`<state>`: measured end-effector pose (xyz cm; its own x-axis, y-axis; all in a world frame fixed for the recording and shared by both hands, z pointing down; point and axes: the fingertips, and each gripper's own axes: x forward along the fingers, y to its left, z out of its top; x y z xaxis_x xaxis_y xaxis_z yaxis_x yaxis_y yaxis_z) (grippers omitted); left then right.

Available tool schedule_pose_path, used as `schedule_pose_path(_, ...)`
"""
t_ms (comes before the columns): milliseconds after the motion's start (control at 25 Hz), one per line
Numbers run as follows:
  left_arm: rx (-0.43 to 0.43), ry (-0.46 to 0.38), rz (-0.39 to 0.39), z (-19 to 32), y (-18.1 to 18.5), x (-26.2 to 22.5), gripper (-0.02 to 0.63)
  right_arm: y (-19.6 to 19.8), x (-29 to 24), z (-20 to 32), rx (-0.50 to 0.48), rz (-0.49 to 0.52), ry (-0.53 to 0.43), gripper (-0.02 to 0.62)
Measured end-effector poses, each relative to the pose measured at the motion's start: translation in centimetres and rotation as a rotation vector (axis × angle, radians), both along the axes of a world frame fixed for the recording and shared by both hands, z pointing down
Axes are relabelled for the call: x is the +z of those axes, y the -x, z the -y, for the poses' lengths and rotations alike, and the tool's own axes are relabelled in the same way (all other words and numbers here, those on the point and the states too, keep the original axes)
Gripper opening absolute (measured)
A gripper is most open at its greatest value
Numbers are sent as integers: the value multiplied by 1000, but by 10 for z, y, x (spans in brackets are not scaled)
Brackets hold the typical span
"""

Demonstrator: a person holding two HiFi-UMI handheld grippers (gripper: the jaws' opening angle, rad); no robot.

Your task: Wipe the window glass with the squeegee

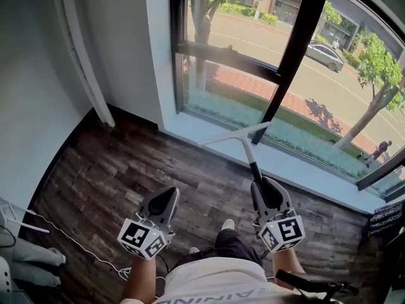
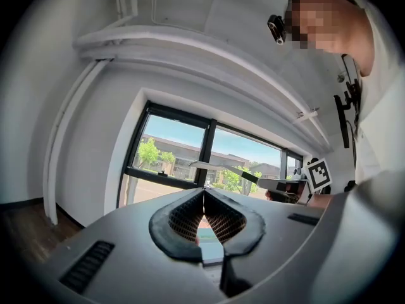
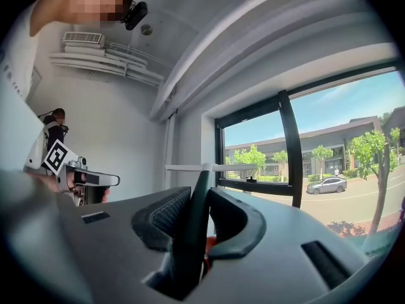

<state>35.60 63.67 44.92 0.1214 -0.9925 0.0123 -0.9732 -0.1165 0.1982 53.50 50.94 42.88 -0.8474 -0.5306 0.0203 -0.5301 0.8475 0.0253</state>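
Note:
The squeegee (image 1: pixel 243 143) has a white T-shaped head and a dark handle. My right gripper (image 1: pixel 264 190) is shut on that handle, and its blade hovers over the white sill, short of the window glass (image 1: pixel 253 56). In the right gripper view the squeegee (image 3: pixel 201 182) rises between the jaws, its head level before the window glass (image 3: pixel 342 157). My left gripper (image 1: pixel 166 198) hangs to the left over the wood floor, shut with nothing in it. From the left gripper view its pads (image 2: pixel 204 215) meet at the tips, and the squeegee (image 2: pixel 218 167) and the right gripper (image 2: pixel 288 185) show beyond.
A white sill (image 1: pixel 209 128) runs under the black-framed window (image 1: pixel 297 43). White wall and a pipe (image 1: pixel 85 62) stand at the left. Dark wood floor (image 1: pixel 101 182) carries a white cable (image 1: pixel 76 242). My shoes (image 1: pixel 226 225) and legs are between the grippers.

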Motion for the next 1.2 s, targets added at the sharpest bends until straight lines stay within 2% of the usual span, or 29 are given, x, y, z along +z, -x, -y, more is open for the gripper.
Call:
schedule_pose_path(240,6,3,3,25,21,-1,18,23,0,23,7,-1,8,100)
schedule_pose_path(400,23,10,21,55,30,-3,18,38,2,55,5,23,12,100)
schedule_pose_path(560,39,17,4,92,35,4,18,49,4,91,9,28,6,101)
schedule_pose_path(800,55,31,40,153,42,3,18,60,8,156,14,47,16,100)
schedule_pose_path(1200,17,34,31,282,62,-7,18,81,-3,288,-24,46,10,100)
